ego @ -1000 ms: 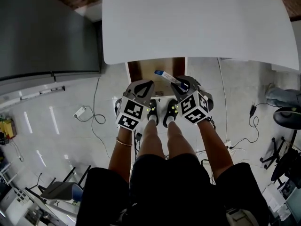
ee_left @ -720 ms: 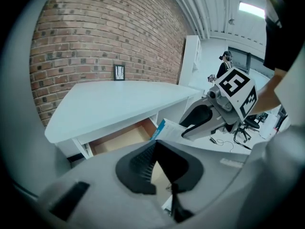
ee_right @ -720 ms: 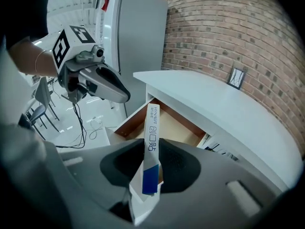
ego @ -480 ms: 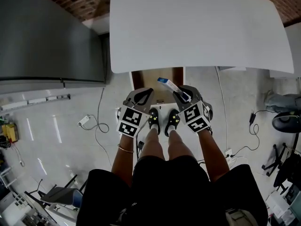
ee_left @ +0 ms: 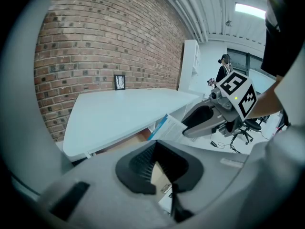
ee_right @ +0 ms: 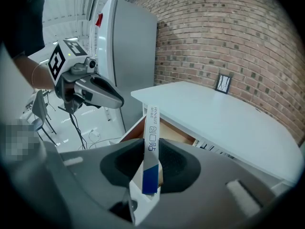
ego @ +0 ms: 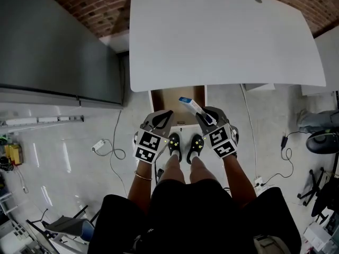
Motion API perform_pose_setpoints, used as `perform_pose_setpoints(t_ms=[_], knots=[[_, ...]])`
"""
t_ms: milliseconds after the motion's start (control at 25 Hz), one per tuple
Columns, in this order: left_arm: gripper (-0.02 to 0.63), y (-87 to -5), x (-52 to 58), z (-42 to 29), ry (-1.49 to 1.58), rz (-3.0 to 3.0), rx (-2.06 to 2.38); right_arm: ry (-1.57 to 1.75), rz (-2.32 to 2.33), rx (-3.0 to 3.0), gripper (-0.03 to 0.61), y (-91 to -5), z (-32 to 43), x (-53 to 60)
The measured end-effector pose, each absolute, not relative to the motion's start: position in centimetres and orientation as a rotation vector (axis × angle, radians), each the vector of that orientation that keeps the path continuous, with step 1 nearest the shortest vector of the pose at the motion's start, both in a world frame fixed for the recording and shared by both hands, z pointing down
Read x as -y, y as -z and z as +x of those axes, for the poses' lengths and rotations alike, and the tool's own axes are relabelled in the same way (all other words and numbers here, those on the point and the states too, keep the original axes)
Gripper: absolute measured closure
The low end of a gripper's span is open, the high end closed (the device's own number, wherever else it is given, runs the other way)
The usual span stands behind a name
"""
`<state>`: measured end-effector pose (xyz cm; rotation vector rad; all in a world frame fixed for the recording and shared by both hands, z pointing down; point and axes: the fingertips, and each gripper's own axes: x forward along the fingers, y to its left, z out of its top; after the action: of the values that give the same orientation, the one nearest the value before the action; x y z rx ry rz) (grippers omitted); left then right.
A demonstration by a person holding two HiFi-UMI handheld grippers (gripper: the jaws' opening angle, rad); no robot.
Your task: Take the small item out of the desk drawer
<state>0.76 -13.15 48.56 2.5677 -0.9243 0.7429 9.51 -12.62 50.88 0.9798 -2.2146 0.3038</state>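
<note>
Your right gripper (ego: 205, 116) has its fingers clamped on the small white-and-blue box (ego: 189, 103), over the open drawer (ego: 168, 97) at the tabletop's (ego: 222, 36) six o'clock edge. Your left gripper (ego: 160, 118), at the box's eight o'clock, has its fingers pressed together, empty.

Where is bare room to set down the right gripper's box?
Nearly the whole white desktop is bare, front edge to the small frame by the brick wall. Crowded: the open drawer, with the left gripper and right gripper over its front.

Head view high, steeply down on desk (ego: 222, 41) and drawer (ego: 175, 97), gripper views low, close behind own jaws, facing desk and brick wall (ee_left: 95, 46) — left view catches right gripper (ee_left: 188, 128), right view left gripper (ee_right: 116, 100)
</note>
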Motion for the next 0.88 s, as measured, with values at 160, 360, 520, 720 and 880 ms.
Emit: perform_pose_setpoints(t_ms=[160, 360, 520, 720, 880], knots=[[0.615, -47.4, 12.9, 0.9, -0.733, 2.576, 0.937, -0.321, 1.012, 2.24, 0.469, -49.6, 9.7, 12.3], [0.615, -45.8, 12.6, 0.8, -0.708, 2.574, 0.96, -0.343, 1.045, 2.275, 0.469, -47.6, 9.6, 12.1], [0.615, -44.5, 12.7, 0.7, -0.682, 2.579, 0.979, -0.351, 1.068, 2.3, 0.469, -46.5, 9.6, 12.2], [0.615, -43.2, 13.0, 0.7, -0.679, 2.589, 1.002, -0.374, 1.104, 2.332, 0.469, -45.0, 10.0, 12.2], [0.615, -42.1, 13.3, 0.9, -0.672, 2.602, 1.014, -0.397, 1.113, 2.36, 0.469, -43.9, 10.2, 12.2]])
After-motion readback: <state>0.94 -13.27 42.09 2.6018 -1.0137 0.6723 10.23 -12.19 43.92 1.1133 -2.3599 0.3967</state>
